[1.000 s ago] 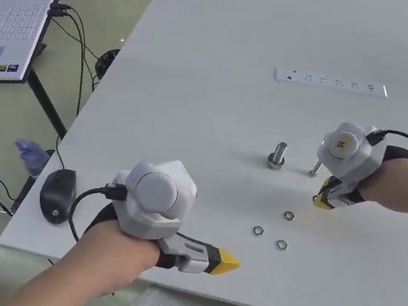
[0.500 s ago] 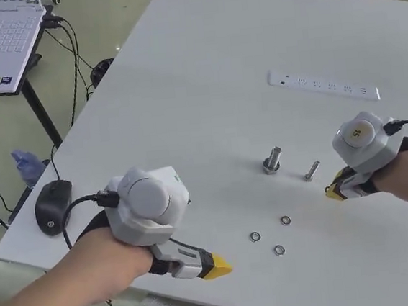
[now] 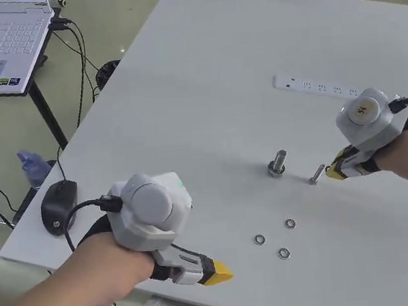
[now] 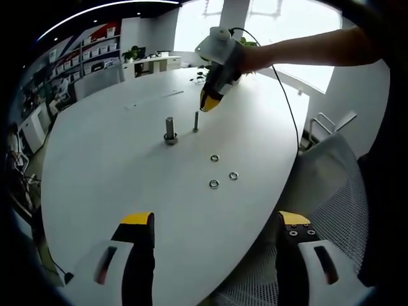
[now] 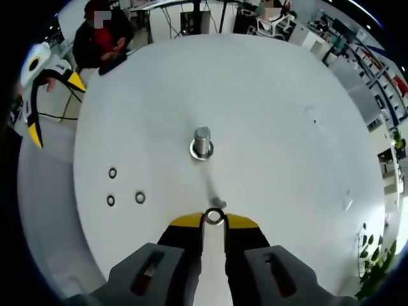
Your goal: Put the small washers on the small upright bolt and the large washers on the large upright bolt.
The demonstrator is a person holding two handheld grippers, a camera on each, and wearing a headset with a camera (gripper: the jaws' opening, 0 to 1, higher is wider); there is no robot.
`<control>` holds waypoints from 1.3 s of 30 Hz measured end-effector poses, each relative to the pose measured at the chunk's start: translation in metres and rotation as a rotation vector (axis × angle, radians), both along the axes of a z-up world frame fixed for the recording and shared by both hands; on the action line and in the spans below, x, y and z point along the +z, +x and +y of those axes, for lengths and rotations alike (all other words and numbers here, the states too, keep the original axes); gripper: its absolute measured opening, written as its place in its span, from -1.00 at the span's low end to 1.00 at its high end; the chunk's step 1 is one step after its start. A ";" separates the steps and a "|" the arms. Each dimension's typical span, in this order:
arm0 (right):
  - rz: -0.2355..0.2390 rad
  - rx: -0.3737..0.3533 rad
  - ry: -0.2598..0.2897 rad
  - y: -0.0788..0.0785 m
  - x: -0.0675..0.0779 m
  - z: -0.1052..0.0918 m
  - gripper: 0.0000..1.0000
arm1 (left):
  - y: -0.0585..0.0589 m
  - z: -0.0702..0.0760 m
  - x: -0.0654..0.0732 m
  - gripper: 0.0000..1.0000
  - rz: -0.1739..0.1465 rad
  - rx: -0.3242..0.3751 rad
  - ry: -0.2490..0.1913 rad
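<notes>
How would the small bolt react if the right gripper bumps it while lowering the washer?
The small bolt stands thin and tall on a narrow base, so a sideways bump would probably tip it. Fallen, its round shaft would likely roll on the table. It looks like rigid metal, unlikely to bend under the washer held by the right gripper.

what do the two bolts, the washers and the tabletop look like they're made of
Both the large bolt and the small bolt look like steel: bright silvery grey with glints. The loose washers are thin silvery rings, likely plated steel; too small to say more. The table is smooth matt white, perhaps laminate.
</notes>
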State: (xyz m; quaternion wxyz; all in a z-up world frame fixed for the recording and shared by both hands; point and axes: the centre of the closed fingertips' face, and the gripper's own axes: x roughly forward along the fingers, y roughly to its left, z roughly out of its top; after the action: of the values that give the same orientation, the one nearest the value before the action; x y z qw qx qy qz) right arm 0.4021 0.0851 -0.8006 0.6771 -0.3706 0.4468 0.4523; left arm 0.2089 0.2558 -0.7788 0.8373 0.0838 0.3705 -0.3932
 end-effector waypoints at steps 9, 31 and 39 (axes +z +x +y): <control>-0.013 0.011 -0.011 0.008 -0.001 0.002 -0.75 | 0.003 0.001 0.006 0.58 -0.010 0.021 -0.019; 0.020 0.010 -0.022 0.014 -0.015 0.004 -0.75 | 0.016 -0.008 0.012 0.85 -0.073 0.016 -0.055; 0.026 0.025 -0.039 0.013 -0.021 0.004 -0.75 | 0.015 -0.007 0.008 0.83 -0.063 0.017 -0.052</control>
State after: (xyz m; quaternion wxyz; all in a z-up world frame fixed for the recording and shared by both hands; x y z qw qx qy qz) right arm 0.4148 0.0891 -0.8215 0.6581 -0.3834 0.4599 0.4565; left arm 0.2243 0.2487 -0.7706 0.8537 0.0711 0.3343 -0.3929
